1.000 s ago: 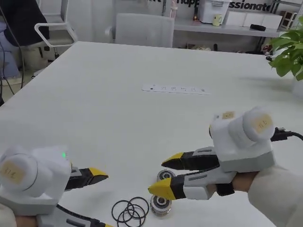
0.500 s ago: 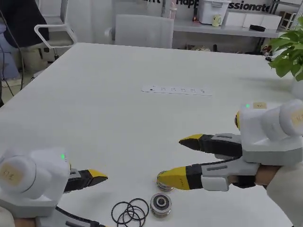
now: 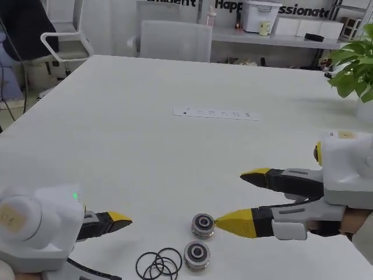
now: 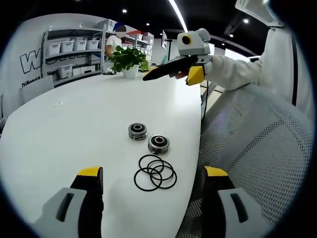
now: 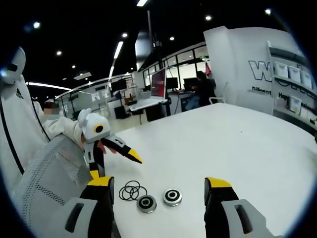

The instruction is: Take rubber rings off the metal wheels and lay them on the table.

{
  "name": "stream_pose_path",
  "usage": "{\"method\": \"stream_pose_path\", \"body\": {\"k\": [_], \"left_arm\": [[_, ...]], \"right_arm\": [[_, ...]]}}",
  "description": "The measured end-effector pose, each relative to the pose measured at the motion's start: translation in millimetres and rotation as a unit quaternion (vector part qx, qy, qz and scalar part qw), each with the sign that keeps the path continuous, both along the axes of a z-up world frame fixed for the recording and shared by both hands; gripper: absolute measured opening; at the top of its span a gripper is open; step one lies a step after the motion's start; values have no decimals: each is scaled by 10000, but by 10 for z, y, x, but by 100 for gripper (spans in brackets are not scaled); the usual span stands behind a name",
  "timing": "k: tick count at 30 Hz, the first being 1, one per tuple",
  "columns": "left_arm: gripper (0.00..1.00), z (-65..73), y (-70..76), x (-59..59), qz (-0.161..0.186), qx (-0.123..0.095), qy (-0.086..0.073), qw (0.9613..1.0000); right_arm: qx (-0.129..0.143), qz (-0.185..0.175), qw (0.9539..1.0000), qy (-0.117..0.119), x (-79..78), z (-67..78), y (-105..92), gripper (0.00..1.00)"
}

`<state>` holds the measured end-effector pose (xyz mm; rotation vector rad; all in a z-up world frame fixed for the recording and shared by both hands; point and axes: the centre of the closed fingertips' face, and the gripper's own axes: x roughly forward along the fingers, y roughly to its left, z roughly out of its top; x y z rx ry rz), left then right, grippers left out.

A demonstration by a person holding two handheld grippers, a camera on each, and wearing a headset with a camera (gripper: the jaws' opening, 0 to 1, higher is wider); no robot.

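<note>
Rubber rings [image 3: 158, 263] lay piled near the counter [image 3: 145, 146] edge, just left of the near wheel [image 3: 197, 255], apparently the drop spot. Right hand-held gripper [image 3: 229, 198] hung spread by the far wheel [image 3: 203, 224], probably lining up; left hand-held gripper [image 4: 153, 173] gaped empty too.

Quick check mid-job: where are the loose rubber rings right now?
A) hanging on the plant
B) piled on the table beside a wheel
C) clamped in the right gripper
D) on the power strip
B: the black rings lie in an overlapping pile on the table, close beside the nearer wheel, while the right gripper is open with nothing between its jaws.
</note>
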<state>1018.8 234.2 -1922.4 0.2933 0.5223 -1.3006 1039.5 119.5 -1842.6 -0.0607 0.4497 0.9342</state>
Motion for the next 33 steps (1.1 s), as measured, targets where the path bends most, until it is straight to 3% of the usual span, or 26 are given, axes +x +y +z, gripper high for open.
{"method": "stream_pose_path", "body": {"k": [8,24,33], "left_arm": [[79,14,-6,-2,8,-35,-1,10000],[79,19,-7,1,37,-47,2,10000],[79,27,-8,7,57,-72,11,10000]], "right_arm": [[-79,-119,9997,202,-61,-120,-160,76],[-356,202,9963,756,-400,-461,-253,82],[-572,259,9935,949,-468,-594,-300,85]]}}
